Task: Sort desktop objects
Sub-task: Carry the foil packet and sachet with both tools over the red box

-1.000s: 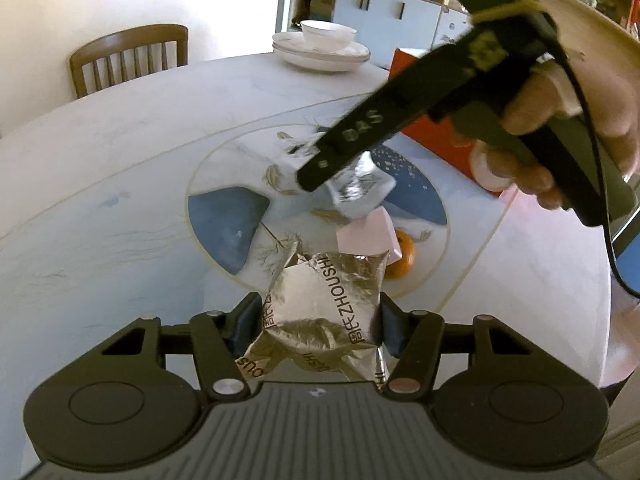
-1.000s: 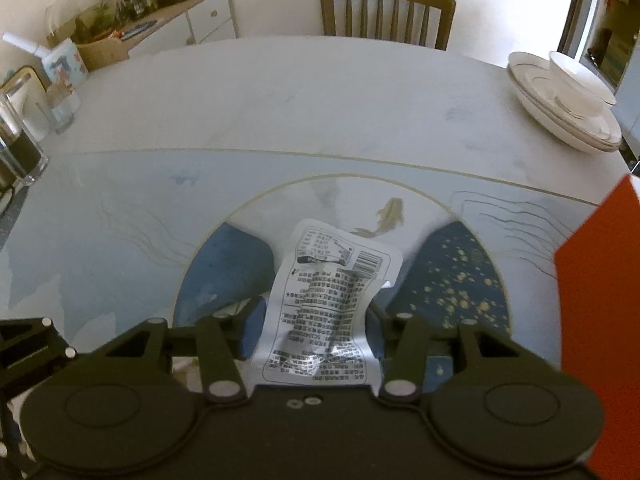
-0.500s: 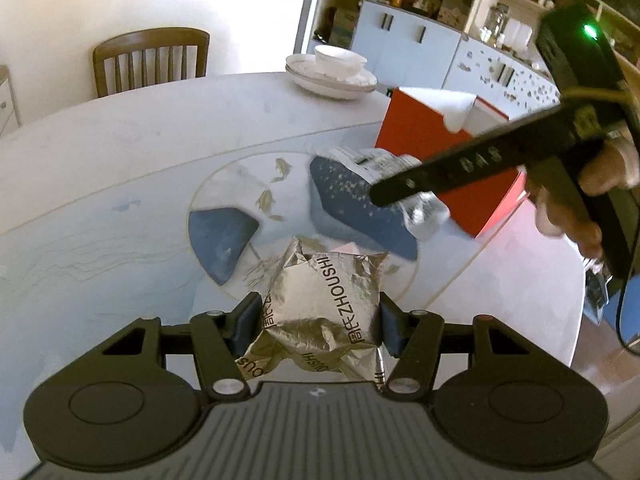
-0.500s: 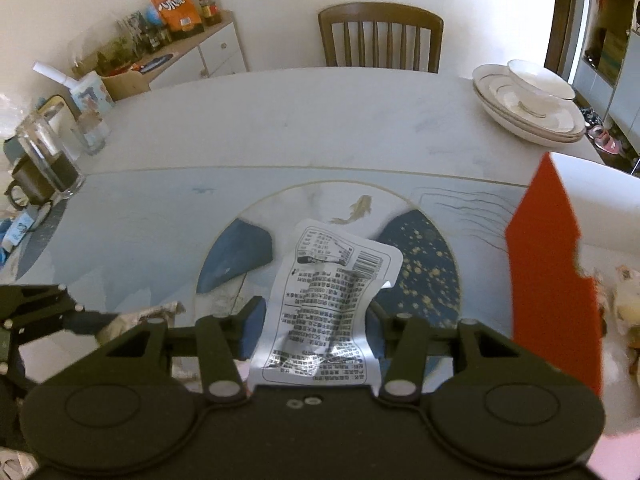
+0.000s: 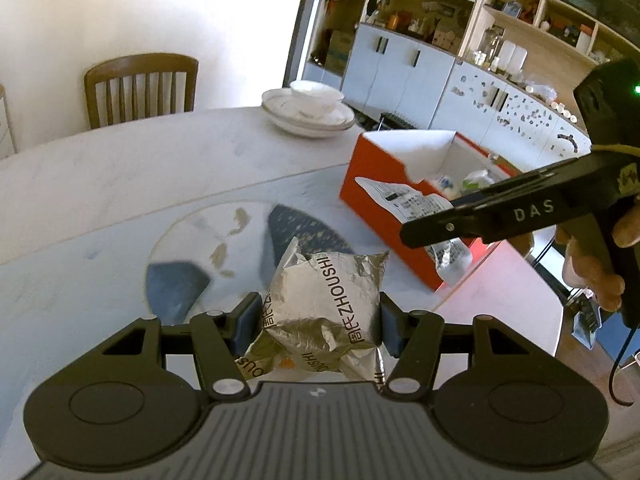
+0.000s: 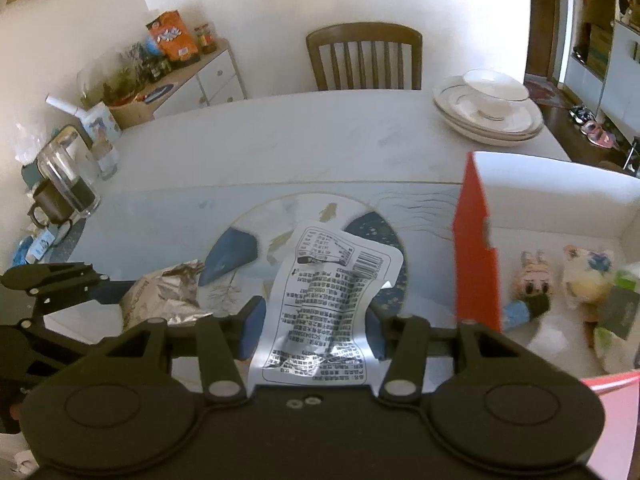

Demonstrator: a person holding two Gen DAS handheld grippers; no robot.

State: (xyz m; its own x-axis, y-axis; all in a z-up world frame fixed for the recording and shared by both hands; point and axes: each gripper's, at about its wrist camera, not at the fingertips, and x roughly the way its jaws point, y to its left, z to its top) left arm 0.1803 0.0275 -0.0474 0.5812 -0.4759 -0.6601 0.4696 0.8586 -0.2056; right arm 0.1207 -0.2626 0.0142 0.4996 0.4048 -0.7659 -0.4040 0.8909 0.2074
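Note:
My left gripper is shut on a crumpled gold foil snack packet, held above the round table. My right gripper is shut on a flat silver packet with black print. In the left wrist view the right gripper hangs over the near wall of the red box, with the silver packet draped from it. The right wrist view shows the red box at the right, with a small doll and other items on its white floor. The left gripper and foil packet show at the left.
Stacked white plates with a bowl stand at the table's far side, near a wooden chair. A glass jar and a mug sit at the left table edge. A person's hand holds the right gripper's handle.
Both grippers have risen with their packets. The right gripper has travelled right, from over the table's painted centre to the red box, whose inside has come into view.

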